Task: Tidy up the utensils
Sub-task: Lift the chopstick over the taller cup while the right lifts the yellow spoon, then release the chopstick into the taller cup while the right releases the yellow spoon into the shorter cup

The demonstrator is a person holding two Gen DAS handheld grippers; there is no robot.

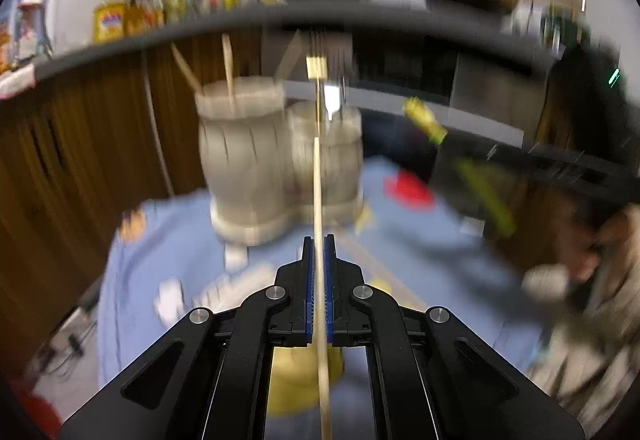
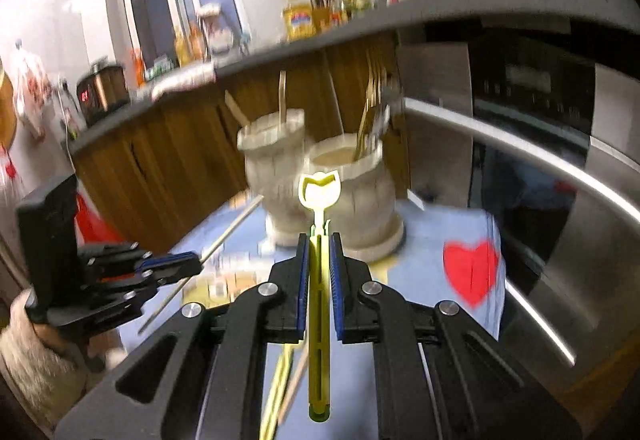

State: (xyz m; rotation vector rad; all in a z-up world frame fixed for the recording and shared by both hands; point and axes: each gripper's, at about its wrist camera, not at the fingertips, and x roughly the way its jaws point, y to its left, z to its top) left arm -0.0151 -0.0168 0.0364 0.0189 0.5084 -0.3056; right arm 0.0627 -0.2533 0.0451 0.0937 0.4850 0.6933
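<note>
Spread beneath everything, a pale blue tablecloth (image 2: 432,236) printed with a red heart (image 2: 472,272), in front of brown wooden cabinet fronts (image 1: 100,111) under a dark grey countertop edge (image 2: 400,17). To the right in the right wrist view, a stainless steel appliance front (image 2: 560,207).

Standing on the cloth, a cream-coloured double-pot utensil holder (image 1: 276,159) with two joined barrel-shaped cups on one base; wooden sticks rising from the taller cup, gold-toned forks (image 2: 370,119) leaning out of the lower cup nearer the right-hand tool.

Raised above the cloth, the left gripper (image 1: 319,240), clenched on a thin pale wooden chopstick (image 1: 317,179) running forward between its blue pads toward the holder. Short of the lower cup, the right gripper (image 2: 319,240), clamped on a yellow-green plastic utensil handle with a tulip-shaped cut-out end (image 2: 320,187), that end pointing at the cup without touching it. More thin sticks, blurred, lying on the cloth below the right gripper.
</note>
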